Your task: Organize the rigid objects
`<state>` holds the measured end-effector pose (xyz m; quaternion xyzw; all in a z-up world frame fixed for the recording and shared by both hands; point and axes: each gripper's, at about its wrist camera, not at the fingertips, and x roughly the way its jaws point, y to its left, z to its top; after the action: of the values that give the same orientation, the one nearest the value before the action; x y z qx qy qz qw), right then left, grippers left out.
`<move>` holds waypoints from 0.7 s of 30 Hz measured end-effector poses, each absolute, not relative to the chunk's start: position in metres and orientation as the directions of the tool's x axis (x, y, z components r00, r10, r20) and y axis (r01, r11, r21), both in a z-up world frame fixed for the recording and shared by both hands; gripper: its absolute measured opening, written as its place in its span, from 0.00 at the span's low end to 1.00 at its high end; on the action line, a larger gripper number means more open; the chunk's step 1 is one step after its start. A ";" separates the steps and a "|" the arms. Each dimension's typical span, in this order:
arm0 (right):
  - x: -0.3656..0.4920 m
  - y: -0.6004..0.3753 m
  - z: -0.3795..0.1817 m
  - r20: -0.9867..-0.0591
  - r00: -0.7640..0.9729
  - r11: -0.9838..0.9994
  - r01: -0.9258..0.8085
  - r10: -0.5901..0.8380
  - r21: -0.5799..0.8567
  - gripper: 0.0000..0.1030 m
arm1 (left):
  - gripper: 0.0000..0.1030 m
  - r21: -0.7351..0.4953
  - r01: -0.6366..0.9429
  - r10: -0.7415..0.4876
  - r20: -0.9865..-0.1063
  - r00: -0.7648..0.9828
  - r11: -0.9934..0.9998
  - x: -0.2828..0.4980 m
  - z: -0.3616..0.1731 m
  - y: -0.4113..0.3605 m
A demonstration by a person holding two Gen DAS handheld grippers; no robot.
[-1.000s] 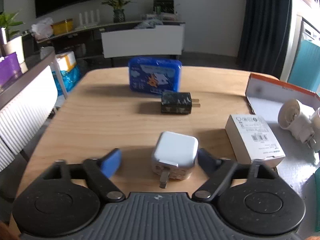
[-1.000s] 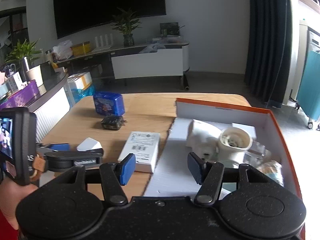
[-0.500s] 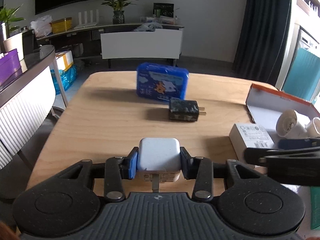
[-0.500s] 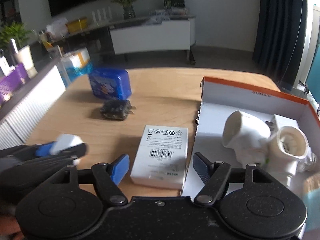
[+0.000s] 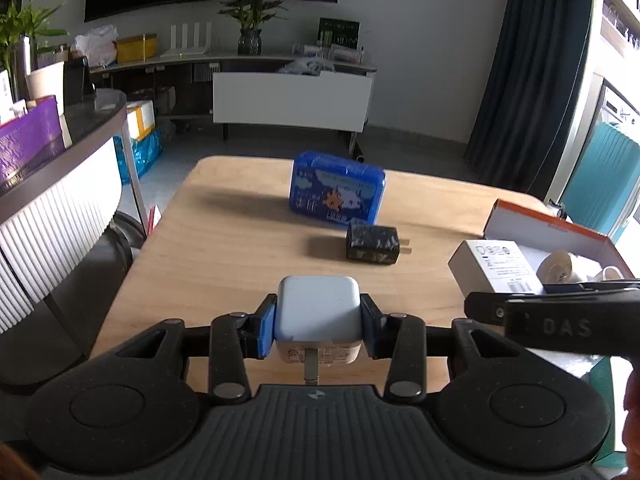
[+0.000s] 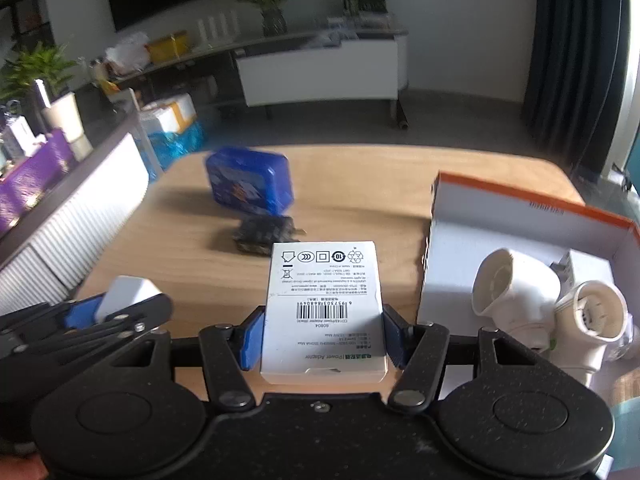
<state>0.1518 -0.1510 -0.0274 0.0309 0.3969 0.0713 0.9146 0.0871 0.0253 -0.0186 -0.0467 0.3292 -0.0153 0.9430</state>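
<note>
Left wrist view: left claw (image 5: 319, 331) clamped on white charger (image 5: 318, 314), blue pads touching both its sides, prong pointing back at camera, above wooden desk (image 5: 224, 256). Black charger (image 5: 373, 243) lies farther off, blue tin (image 5: 337, 193) just behind it. Right claw's body enters from right edge.

Right wrist view: right claw (image 6: 319, 340) gripping white adapter box (image 6: 323, 310) by its long sides, barcode face up. Orange-rimmed cardboard box (image 6: 532, 210) just right of it, holding white plastic fittings (image 6: 540, 304). Whether adapter box rests on desk or is lifted: cannot tell.
</note>
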 end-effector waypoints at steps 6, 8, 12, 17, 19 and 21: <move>0.124 -0.147 -0.004 -0.675 0.721 0.987 -0.127 0.159 0.097 0.69 | 0.40 -0.093 -0.007 -0.052 -0.610 0.791 0.996 0.076 -0.004 0.022; 0.117 -0.148 0.001 -0.666 0.728 0.987 -0.127 0.161 0.100 0.69 | 0.40 -0.090 -0.013 -0.045 -0.612 0.789 0.996 0.072 0.000 0.022; 0.102 -0.150 0.011 -0.652 0.740 0.986 -0.122 0.164 0.110 0.69 | 0.40 -0.090 -0.024 -0.036 -0.613 0.789 0.996 0.064 0.007 0.021; 0.085 -0.155 0.020 -0.635 0.757 0.988 -0.108 0.153 0.110 0.69 | 0.40 -0.092 -0.023 -0.038 -0.610 0.791 0.995 0.054 0.015 0.016; 0.079 -0.158 0.023 -0.634 0.758 0.988 -0.106 0.152 0.111 0.69 | 0.40 -0.101 -0.019 -0.047 -0.610 0.791 0.995 0.052 0.017 0.014; 0.074 -0.160 0.025 -0.628 0.764 0.989 -0.105 0.144 0.100 0.69 | 0.40 -0.100 -0.015 -0.049 -0.608 0.793 0.995 0.050 0.018 0.011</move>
<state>0.0742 -0.1601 0.0253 0.0295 0.3368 0.0663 0.9388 0.0496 0.0114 0.0185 -0.0495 0.3218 -0.0091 0.9455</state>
